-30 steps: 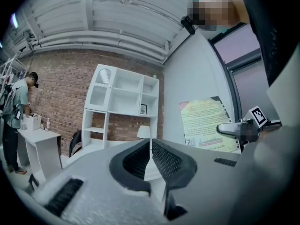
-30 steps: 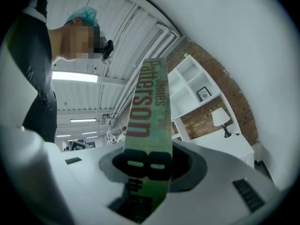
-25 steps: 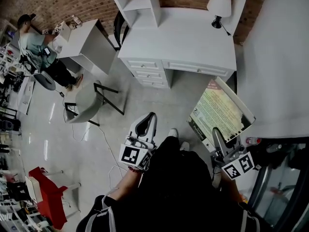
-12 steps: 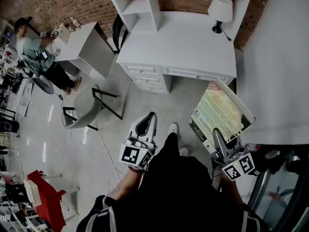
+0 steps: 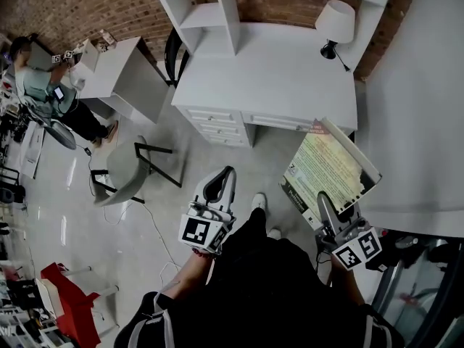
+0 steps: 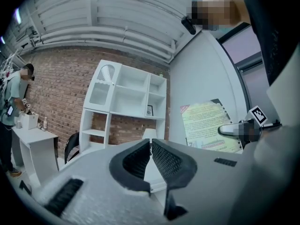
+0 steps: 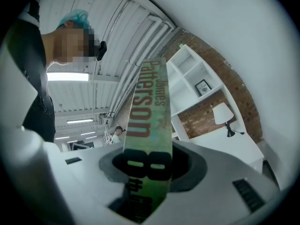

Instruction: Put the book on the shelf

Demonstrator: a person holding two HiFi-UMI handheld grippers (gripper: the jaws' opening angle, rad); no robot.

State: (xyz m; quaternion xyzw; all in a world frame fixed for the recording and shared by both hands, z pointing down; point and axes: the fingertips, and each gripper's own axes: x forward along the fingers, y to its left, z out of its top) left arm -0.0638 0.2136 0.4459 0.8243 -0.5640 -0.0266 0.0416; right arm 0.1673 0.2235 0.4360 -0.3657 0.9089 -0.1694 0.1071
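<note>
clamped in the right gripper: a thin, large-format book with a pale green-and-yellow cover and a green spine. jaws closed on its lower end, spine facing the right gripper view, red author lettering running up it and a black "8" just at the pads. held off the floor, cover turned up toward the head view, top corner tipped toward the plain white wall on the right. not on the shelf; in the head view, near the front right corner of the white desk with drawers, apart from it.

left gripper level beside it, dark ribbed pads drawn together to a thin slit, nothing between them.

ahead, atop the desk: a white open shelf unit with square compartments against a red brick wall, and a small table lamp with a white shade on a black stem on the desktop at the right. small framed picture in one compartment.

to the left on the pale glossy floor: a grey shell chair on black legs, and further off a person at a second white table.
</note>
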